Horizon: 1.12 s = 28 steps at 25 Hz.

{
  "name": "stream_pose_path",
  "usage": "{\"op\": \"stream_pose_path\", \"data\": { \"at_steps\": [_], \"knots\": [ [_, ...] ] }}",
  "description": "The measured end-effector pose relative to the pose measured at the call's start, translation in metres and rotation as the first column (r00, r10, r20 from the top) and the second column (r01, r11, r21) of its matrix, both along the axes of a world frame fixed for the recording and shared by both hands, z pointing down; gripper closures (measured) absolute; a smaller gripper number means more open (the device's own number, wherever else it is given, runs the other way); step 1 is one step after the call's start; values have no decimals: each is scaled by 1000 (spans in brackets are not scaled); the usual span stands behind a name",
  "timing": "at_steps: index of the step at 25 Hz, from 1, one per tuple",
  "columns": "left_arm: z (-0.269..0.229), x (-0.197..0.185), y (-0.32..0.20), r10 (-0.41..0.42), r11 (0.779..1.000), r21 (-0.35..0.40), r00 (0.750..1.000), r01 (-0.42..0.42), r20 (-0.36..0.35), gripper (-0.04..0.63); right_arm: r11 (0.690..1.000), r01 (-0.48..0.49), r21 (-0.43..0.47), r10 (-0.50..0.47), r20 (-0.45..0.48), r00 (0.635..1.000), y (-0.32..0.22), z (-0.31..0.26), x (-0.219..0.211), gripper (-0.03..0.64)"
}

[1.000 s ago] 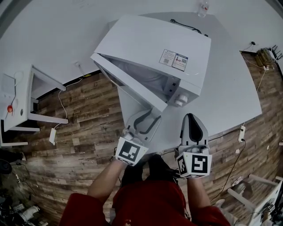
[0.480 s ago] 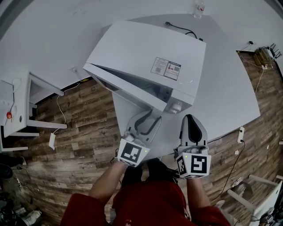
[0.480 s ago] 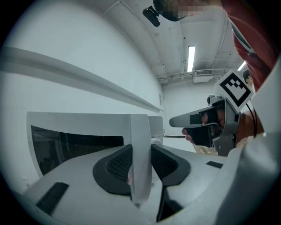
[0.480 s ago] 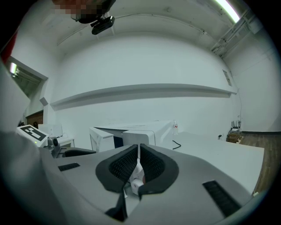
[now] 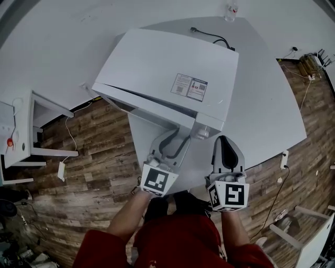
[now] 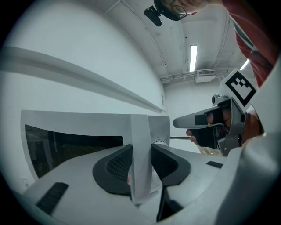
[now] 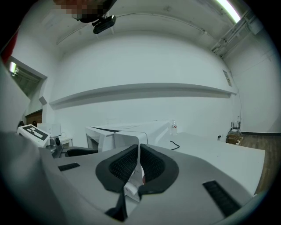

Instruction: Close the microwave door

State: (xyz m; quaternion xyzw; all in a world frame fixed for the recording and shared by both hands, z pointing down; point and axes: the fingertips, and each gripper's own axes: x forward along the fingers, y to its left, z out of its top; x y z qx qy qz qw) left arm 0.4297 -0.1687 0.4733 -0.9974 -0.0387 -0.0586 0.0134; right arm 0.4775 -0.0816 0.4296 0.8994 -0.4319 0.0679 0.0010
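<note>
Guessing it's nearly done: microwave door (image 5: pixel 149 111), 12 o'clock on the table (image 5: pixel 261 104), shows a thin gap. Left gripper (image 5: pixel 177 138) pinches its edge; right gripper (image 5: pixel 225 140), 5 o'clock, is closed and empty. Final push left.

Left hand-held gripper (image 5: pixel 175 140) clamped, right hand-held gripper (image 5: pixel 225 142) closed.

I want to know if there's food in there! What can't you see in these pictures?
The inside of the microwave: in the head view its top and nearly shut door cover it; in the left gripper view the door's window is just dark.
The print on the sticker: head view, too small to read.
The bottle at the table's far edge: head view, too small to tell what's in it.
</note>
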Motion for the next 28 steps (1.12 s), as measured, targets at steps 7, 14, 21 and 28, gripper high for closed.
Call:
{"op": "stream_pose_path", "data": {
  "at_steps": [7,14,21,28],
  "knots": [
    [-2,11,-3,-19,1000,-4,1000,19,-13,448,1000,-13,-7,13,4,1000,1,2,8,580],
    [-3,22,-5,-49,998,-30,999,49,-11,448,1000,-1,-5,1,3,1000,-5,2,3,580],
    [-2,22,-6,-43,999,-25,999,43,-6,448,1000,-8,-4,8,-1,1000,-4,1,0,580],
    [-3,14,-2,-40,999,9,999,40,-4,448,1000,-23,-2,23,-3,1000,0,-3,-7,580]
  ]
}}
